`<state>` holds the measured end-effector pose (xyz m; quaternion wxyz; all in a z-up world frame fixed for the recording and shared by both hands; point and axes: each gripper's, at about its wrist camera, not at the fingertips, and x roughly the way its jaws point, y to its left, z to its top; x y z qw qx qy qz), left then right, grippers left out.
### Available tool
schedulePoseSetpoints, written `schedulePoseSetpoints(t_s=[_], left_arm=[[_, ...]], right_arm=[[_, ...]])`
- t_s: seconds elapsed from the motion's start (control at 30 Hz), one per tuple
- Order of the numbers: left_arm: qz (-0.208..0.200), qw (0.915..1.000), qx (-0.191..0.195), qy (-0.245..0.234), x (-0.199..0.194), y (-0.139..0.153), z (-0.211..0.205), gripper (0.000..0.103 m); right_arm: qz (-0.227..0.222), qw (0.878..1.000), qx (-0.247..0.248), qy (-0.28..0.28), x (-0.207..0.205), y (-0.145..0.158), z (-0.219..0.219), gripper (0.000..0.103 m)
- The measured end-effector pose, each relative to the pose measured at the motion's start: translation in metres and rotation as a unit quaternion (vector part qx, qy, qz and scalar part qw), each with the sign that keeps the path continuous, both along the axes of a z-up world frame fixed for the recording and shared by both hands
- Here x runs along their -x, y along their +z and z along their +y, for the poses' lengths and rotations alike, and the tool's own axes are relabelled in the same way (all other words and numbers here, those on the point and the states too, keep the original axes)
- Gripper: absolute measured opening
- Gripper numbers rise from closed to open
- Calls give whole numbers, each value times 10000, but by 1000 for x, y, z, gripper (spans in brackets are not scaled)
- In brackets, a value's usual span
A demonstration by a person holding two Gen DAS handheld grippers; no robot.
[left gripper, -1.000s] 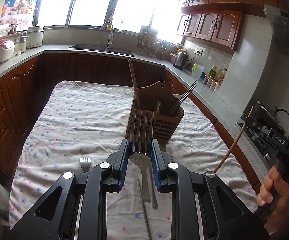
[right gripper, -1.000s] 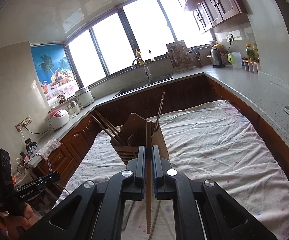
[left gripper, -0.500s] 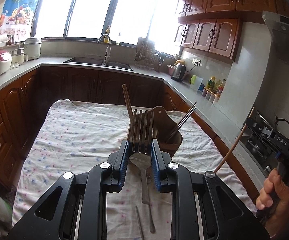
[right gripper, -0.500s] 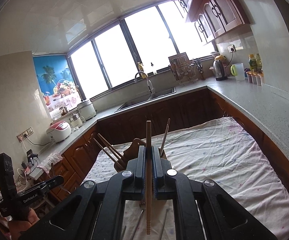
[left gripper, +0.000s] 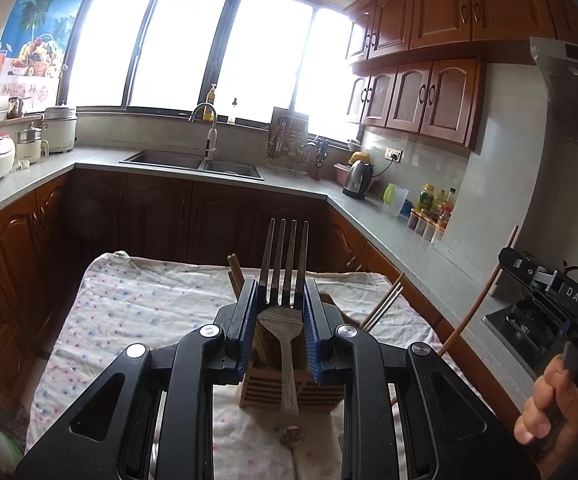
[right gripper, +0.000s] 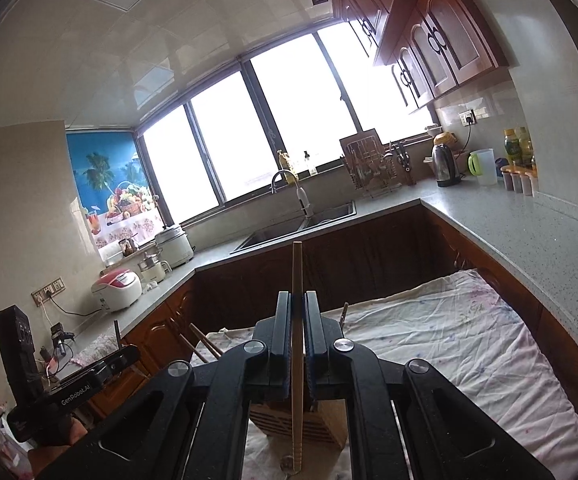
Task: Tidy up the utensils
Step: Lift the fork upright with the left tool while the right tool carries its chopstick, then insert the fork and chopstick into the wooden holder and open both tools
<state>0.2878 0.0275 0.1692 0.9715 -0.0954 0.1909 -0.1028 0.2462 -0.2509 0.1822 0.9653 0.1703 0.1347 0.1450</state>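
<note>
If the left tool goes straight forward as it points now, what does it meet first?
Probably nothing near. The left tool, shut on the silver metal fork, points over the wooden utensil holder toward the dark wooden cabinets. Depth is unclear.

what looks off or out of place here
Nothing is spilled or broken. One loose utensil lies on the cloth in front of the wooden holder, not in it. The left gripper grips a fork, tines up; the right gripper grips a chopstick, neither slotted yet.
</note>
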Motion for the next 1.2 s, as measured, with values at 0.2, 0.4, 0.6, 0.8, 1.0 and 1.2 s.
schedulePoseSetpoints(t_s=[0.2, 0.4, 0.6, 0.8, 1.0, 1.2], left_arm=[[-219, 9996, 42, 158, -29, 4, -6, 20], [-305, 9992, -44, 248, -54, -6, -17, 20], [-184, 9994, -33, 296, -72, -35, -22, 20], [-15, 9997, 42, 241, -76, -64, -26, 20], [245, 9996, -49, 157, -76, -90, -33, 20], [465, 9989, -75, 36, -75, -107, -38, 20]], right_arm=[[-252, 9996, -61, -103, -21, 10, 2, 6], [-419, 9990, -24, -172, -41, 8, 13, 6], [-433, 9987, 153, -215, -57, -10, 24, 6], [-199, 9992, 220, -250, -67, -38, 27, 6], [111, 9996, 176, -205, -70, -63, 29, 6], [416, 9989, 183, -104, -76, -81, 32, 6]])
